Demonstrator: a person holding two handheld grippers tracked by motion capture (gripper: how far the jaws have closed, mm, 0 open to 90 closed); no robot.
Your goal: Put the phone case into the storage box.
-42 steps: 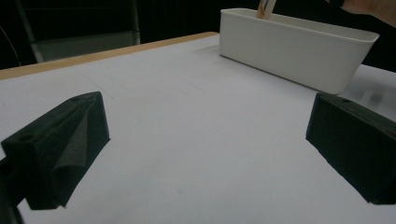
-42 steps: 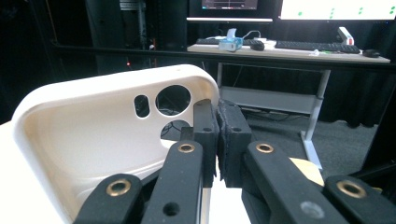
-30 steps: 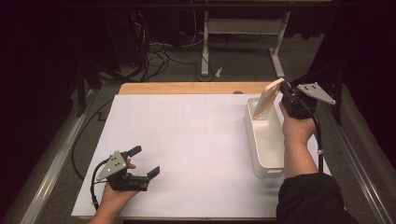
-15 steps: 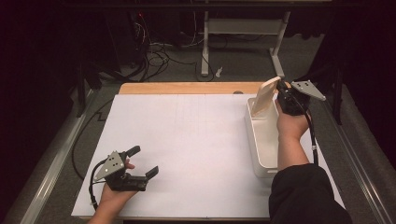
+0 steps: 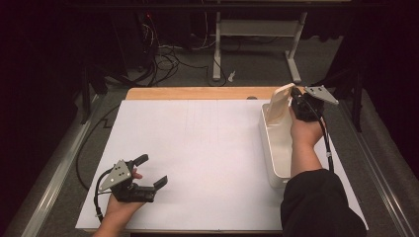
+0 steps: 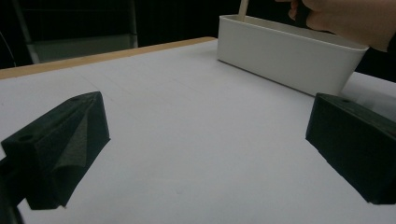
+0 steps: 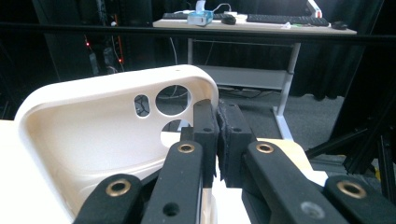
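Observation:
A cream phone case (image 5: 278, 104) with camera cut-outs (image 7: 173, 99) stands tilted upright over the far end of a white bin (image 5: 274, 157). My right gripper (image 5: 291, 104) is shut on the case's edge, its pads (image 7: 205, 128) pinching the rim from the right. In the left gripper view the case's lower end (image 6: 243, 8) dips behind the bin's wall (image 6: 289, 53). My left gripper (image 5: 152, 171) rests low at the near left of the white sheet, jaws open with nothing between them (image 6: 205, 144).
A white sheet (image 5: 207, 148) covers the table, with a wooden strip (image 5: 197, 93) along the far edge. Beyond it are desk legs (image 5: 216, 49) and cables (image 5: 168, 54) on the floor. A metal rail (image 5: 59, 173) runs along the left.
My right gripper has shifted a little left and lower with the phone case, towards the bin's far end. The left gripper has stayed put.

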